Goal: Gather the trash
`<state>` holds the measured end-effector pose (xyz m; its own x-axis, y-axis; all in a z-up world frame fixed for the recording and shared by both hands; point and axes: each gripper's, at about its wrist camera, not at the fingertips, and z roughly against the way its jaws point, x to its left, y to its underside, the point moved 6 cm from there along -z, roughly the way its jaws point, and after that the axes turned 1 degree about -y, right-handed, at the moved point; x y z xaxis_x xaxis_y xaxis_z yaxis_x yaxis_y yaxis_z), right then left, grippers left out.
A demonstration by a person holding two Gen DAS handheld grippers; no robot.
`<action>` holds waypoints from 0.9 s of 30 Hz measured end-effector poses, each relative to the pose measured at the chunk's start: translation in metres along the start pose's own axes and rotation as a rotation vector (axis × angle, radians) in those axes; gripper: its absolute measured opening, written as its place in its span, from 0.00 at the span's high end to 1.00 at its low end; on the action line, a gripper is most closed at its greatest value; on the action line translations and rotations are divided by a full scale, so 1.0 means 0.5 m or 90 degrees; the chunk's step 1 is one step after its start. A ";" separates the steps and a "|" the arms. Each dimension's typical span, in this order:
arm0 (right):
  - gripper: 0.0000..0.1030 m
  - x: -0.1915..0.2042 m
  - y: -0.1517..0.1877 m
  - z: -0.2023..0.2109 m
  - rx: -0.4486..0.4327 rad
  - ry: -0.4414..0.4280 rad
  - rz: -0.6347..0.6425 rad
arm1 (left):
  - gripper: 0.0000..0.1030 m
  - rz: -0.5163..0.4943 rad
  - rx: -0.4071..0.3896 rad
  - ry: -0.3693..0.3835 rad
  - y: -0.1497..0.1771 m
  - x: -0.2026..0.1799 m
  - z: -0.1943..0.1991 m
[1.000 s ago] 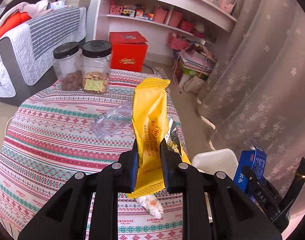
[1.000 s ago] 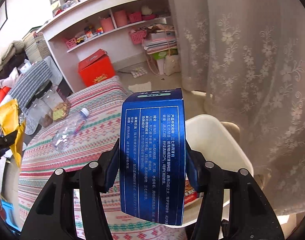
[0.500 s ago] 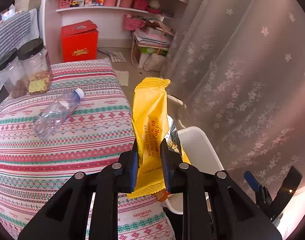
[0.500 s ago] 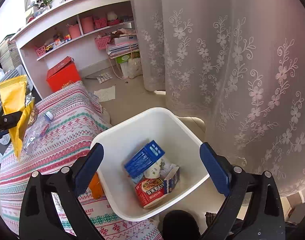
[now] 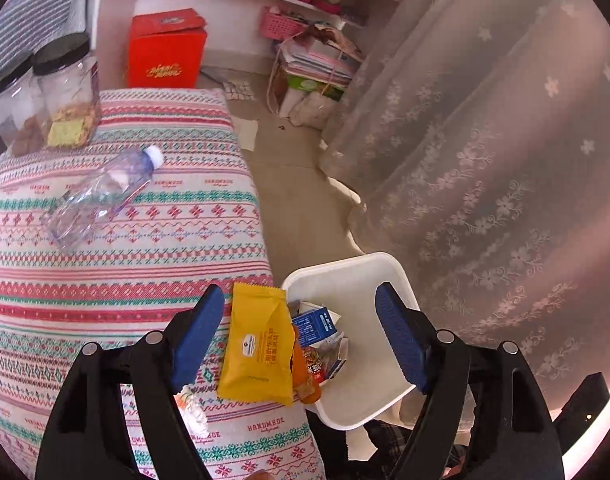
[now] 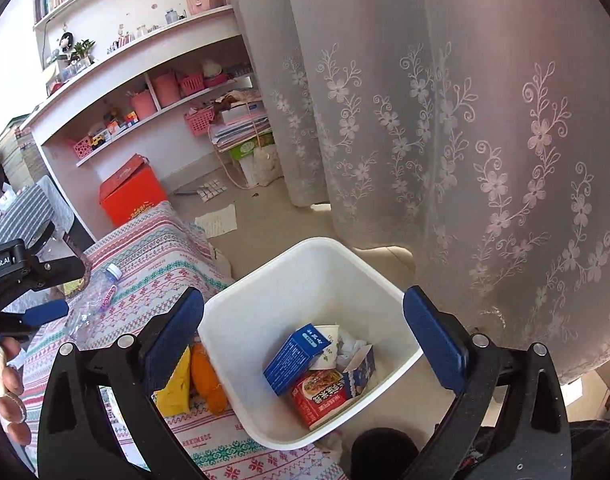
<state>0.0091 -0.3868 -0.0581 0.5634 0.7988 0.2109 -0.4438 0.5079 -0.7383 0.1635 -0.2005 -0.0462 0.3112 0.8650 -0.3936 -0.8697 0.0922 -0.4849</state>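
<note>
Both your tongs gape wide, empty — left tongs (image 5: 301, 340) above yellow wrapper (image 5: 259, 354), right tongs (image 6: 305, 346) over white bin (image 6: 305, 256) at 12 o'clock.

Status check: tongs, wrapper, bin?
Both tongs open, left, right. Yellow wrapper loose, outside the white bin. Blue box inside. Empty bottle on table.

Yellow wrapper (image 5: 261, 344), white bin (image 6: 305, 264), blue box (image 6: 293, 356), striped tablecloth (image 5: 125, 240).

"HANDMADE" on tablecloth (image 5: 265, 429); "nRobot.AI" on left tongs' body (image 6: 1, 264).
</note>
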 end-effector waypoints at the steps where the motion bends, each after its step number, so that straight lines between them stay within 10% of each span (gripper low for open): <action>1: 0.07 0.002 0.001 -0.002 0.004 -0.003 0.000 | 0.26 0.015 0.005 -0.011 0.002 0.018 0.002; 8: 0.07 0.014 0.013 -0.016 0.034 -0.029 -0.007 | 0.26 0.046 0.092 -0.127 0.054 0.113 -0.018; 15: 0.07 0.012 0.014 -0.012 0.028 -0.035 -0.022 | 0.26 0.052 0.138 -0.056 0.088 0.088 -0.080; 22: 0.07 0.022 0.022 -0.015 0.039 -0.047 -0.016 | 0.26 -0.084 0.117 -0.346 0.100 0.107 -0.139; 27: 0.07 0.017 0.022 -0.019 0.044 -0.046 -0.023 | 0.26 -0.106 0.162 -0.349 0.115 0.126 -0.171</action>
<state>0.0157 -0.3775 -0.0705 0.5292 0.7995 0.2841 -0.4724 0.5558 -0.6840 0.1660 -0.1829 -0.1657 0.2678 0.9497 0.1621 -0.9114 0.3043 -0.2771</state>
